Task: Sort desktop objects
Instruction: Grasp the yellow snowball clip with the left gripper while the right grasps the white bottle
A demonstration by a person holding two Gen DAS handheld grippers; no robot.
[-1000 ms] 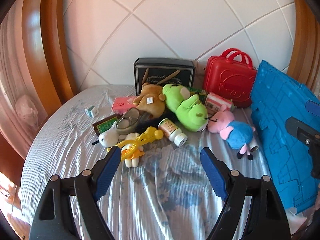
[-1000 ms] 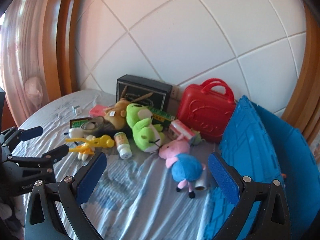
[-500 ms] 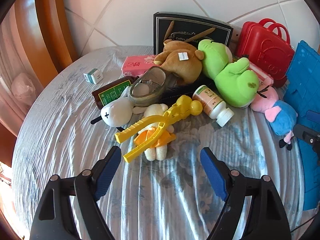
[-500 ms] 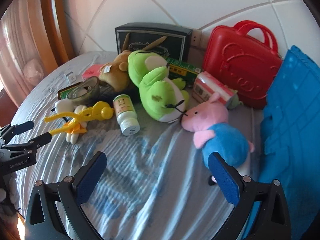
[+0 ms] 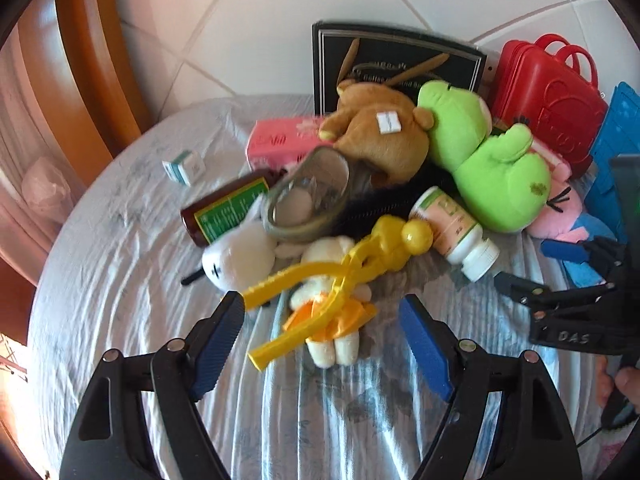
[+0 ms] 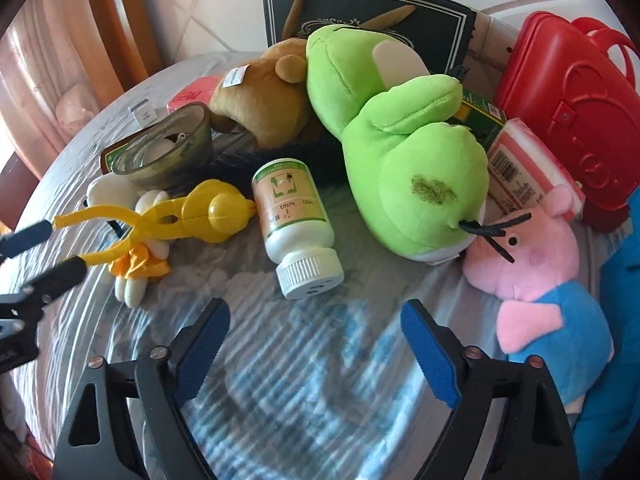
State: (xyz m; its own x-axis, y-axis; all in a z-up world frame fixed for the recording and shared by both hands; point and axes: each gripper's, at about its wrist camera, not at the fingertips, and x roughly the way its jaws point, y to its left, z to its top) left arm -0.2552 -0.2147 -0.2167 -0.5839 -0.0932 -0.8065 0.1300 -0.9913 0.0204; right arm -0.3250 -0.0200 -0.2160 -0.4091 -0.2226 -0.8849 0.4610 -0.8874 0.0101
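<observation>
Item 1. Left gripper (image 5: 322, 334): jaws stood wide apart, nothing between them. Just ahead of its tips lay the yellow plastic tongs (image 5: 340, 270), handles splayed toward the gripper, ball end pointing away. The tongs rested across a small white plush doll in an orange dress (image 5: 334, 320), so the handles sat raised off the cloth; judged the likeliest first pick, the open handles offering a narrow bar to close on.

Item 2. Right gripper (image 6: 314, 334): jaws likewise wide, holding nothing. Directly ahead, cap toward the gripper, lay a white pill bottle (image 6: 298, 220) on its side. Its round body would probably roll if nudged rather than pinched across the middle.

Item 3. Pile beyond both grippers, heaped and touching, presumably tipped out unsorted: white rabbit plush (image 5: 238, 260) ahead-left of the left gripper; brown glass bottle (image 5: 224, 210) and clear bowl (image 5: 308, 202) behind it; pink packet (image 5: 276, 142); brown bear plush (image 5: 380, 136); green frog plush (image 6: 400, 152) ahead-right of the bottle; pink pig plush (image 6: 536, 272) at the right gripper's right.

Item 4. Rear row against the tiled wall: black box (image 5: 396, 60), red case (image 5: 548, 96). Blue crate (image 6: 624, 280) at far right, judged the intended receptacle.

Item 5. Small white box (image 5: 184, 166), alone, far ahead-left.
</observation>
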